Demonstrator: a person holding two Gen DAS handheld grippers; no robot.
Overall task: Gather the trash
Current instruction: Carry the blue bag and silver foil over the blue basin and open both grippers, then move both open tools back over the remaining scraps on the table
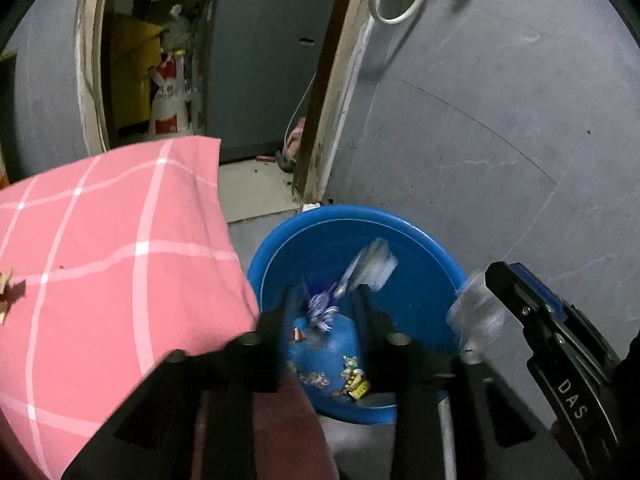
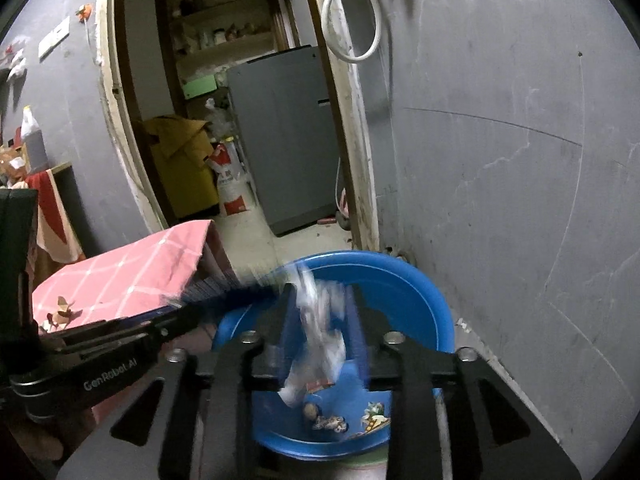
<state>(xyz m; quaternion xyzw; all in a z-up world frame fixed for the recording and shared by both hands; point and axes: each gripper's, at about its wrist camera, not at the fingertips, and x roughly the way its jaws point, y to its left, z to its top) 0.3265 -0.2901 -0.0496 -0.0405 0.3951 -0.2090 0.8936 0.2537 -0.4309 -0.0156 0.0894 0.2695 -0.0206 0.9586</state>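
A blue plastic basin (image 1: 416, 252) stands on the floor by the grey wall, with several scraps of trash lying in it (image 1: 352, 380). My left gripper (image 1: 324, 300) hangs over the basin with its fingers apart; a blurred purple-and-white wrapper (image 1: 360, 276) is in the air between and beyond the fingertips. My right gripper (image 2: 320, 300) is also over the basin (image 2: 420, 292), fingers apart, with a blurred clear-white plastic piece (image 2: 320, 332) between them, seemingly loose. The right gripper also shows at the right of the left wrist view (image 1: 532, 312).
A box covered with pink checked cloth (image 1: 108, 256) stands left of the basin, with small brown scraps on top (image 2: 60, 312). A doorway behind leads to a room with a grey fridge (image 2: 284, 136) and a yellow carton (image 2: 184, 160). The grey wall (image 2: 500, 160) is on the right.
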